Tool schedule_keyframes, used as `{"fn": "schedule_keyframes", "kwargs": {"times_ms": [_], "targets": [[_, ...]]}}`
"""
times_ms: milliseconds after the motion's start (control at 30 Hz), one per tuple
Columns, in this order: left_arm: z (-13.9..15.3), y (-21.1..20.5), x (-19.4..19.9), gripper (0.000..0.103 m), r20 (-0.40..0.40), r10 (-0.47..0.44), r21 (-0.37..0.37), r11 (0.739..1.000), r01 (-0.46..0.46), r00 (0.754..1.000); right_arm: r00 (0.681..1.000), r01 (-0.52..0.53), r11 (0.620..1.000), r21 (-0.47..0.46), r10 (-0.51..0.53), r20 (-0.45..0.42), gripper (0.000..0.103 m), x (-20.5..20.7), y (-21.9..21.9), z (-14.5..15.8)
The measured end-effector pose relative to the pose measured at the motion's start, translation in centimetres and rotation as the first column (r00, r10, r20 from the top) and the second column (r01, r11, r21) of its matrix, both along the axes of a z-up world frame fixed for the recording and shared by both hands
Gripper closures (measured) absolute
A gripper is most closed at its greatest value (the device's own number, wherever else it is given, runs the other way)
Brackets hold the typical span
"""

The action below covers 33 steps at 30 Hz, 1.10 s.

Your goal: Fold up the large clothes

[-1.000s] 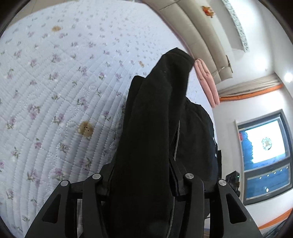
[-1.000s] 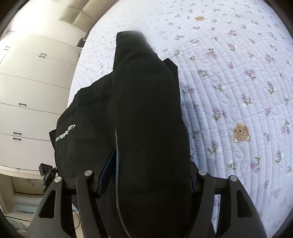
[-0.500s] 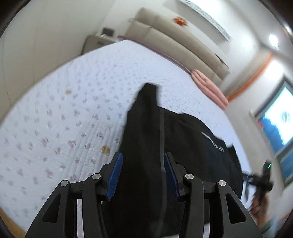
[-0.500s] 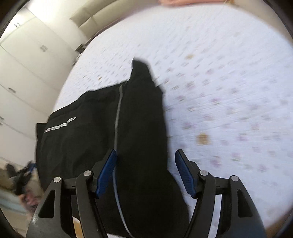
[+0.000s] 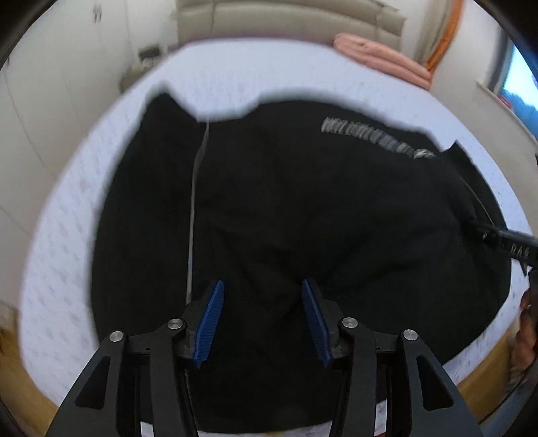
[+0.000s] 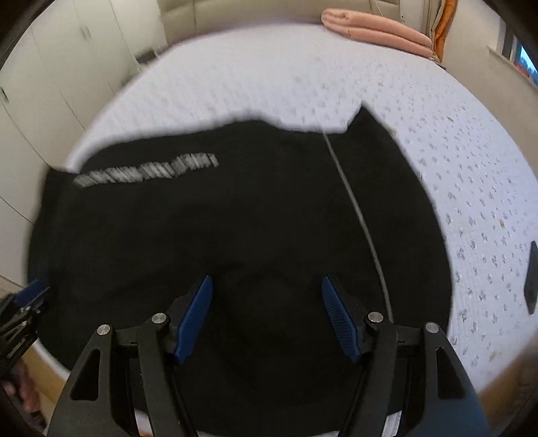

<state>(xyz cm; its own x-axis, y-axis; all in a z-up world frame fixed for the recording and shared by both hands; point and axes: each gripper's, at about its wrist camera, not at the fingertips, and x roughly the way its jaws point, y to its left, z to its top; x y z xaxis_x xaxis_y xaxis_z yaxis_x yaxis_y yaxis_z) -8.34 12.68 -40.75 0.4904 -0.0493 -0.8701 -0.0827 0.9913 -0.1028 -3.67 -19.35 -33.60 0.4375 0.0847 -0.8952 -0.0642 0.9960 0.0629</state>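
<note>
Across bed [image 5: 84, 215], black garment [image 5: 302, 218] spread flat, both sides folded inward; left tongs [image 5: 260, 317] opening, right tongs [image 6: 265, 316] released, both empty; likely next: regrasp near hem, fold upward.

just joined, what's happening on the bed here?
A person with a handheld claw in each hand is folding a large black garment laid out on the floral bedspread. Both views look down over the cloth. The left claw is opening and the right claw stands open, and neither pinches fabric; the blue pads are bare. The garment lies flat with its white lettering facing up. A pink roll sits at the far edge.
</note>
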Motion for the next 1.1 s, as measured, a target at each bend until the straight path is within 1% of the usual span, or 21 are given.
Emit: {"fn": "schedule_keyframes", "kwargs": {"times_ms": [33,100,167,233,300,333,400,467,533,567,600,633,667,733,767,867,967,1100], "targets": [[-0.8,0.5,0.1,0.050,-0.009,0.020,-0.033,0.999,-0.020,1.000,1.000,-0.006,1.000,-0.020,0.006,0.007,0.031,0.0,0.3,-0.5],[-1.3,1.0,0.3,0.049,-0.008,0.016,-0.046,0.999,-0.016,1.000,1.000,-0.014,0.998,-0.056,0.015,0.020,0.030,-0.1,0.6,-0.9],[-0.9,1.4,0.3,0.049,-0.013,0.023,-0.053,0.998,-0.023,1.000,1.000,-0.015,0.997,-0.073,0.016,0.011,0.029,0.0,0.8,-0.8],[-0.1,1.4,-0.1,0.049,-0.012,0.021,-0.036,0.999,-0.022,1.000,1.000,0.006,0.999,-0.042,-0.007,-0.015,0.029,0.0,0.3,0.1],[1.4,1.3,-1.0,0.049,0.000,0.028,0.004,1.000,-0.028,1.000,1.000,0.025,1.000,0.000,-0.025,-0.013,0.029,-1.3,-0.2,2.3],[2.8,1.3,-2.1,0.049,0.027,0.034,0.034,0.999,-0.035,0.999,1.000,0.027,1.000,0.010,-0.027,0.003,0.029,-2.1,-0.3,3.5],[5.6,1.0,-4.2,0.049,0.088,0.036,0.062,0.997,-0.041,0.996,0.998,0.029,1.000,0.007,-0.029,0.056,0.029,-4.7,-0.3,6.6],[8.6,0.8,-6.6,0.049,0.135,0.052,0.081,0.995,-0.063,0.989,0.993,0.038,0.999,-0.015,-0.036,0.110,0.021,-7.7,-0.1,10.2],[11.6,0.5,-9.2,0.049,0.186,0.064,0.084,0.993,-0.081,0.980,0.985,0.041,0.999,-0.021,-0.036,0.166,0.019,-10.8,-0.2,13.5],[13.6,0.4,-10.9,0.047,0.214,0.070,0.078,0.993,-0.089,0.974,0.978,0.051,0.998,-0.031,-0.044,0.203,0.015,-12.6,-0.1,15.3],[14.9,0.3,-11.8,0.044,0.230,0.073,0.076,0.993,-0.093,0.970,0.972,0.067,0.997,-0.046,-0.055,0.229,0.013,-13.9,-0.1,16.7],[16.7,0.2,-13.3,0.037,0.252,0.076,0.075,0.992,-0.097,0.965,0.965,0.087,0.994,-0.063,-0.068,0.253,0.010,-15.1,0.1,18.2],[18.1,0.0,-14.7,0.032,0.274,0.071,0.079,0.992,-0.096,0.959,0.958,0.103,0.992,-0.073,-0.080,0.275,0.009,-16.4,0.2,19.6],[20.7,-0.8,-17.0,0.031,0.316,0.060,0.105,0.990,-0.098,0.947,0.947,0.108,0.991,-0.073,-0.080,0.311,0.009,-18.8,1.0,22.2],[22.0,-1.0,-18.3,0.031,0.337,0.051,0.118,0.988,-0.096,0.940,0.943,0.108,0.991,-0.079,-0.077,0.324,0.009,-19.3,1.3,23.2],[25.1,-1.8,-21.2,0.028,0.379,0.041,0.129,0.987,-0.096,0.924,0.925,0.110,0.988,-0.110,-0.062,0.375,0.008,-22.0,2.5,26.1],[27.5,-1.4,-23.6,0.027,0.428,0.055,0.097,0.990,-0.107,0.902,0.902,0.096,0.987,-0.129,-0.031,0.432,0.006,-25.1,3.9,28.8],[29.2,-0.6,-25.8,0.026,0.462,0.087,0.060,0.990,-0.129,0.883,0.882,0.069,0.991,-0.114,-0.007,0.471,0.005,-28.1,5.2,31.3]]}}
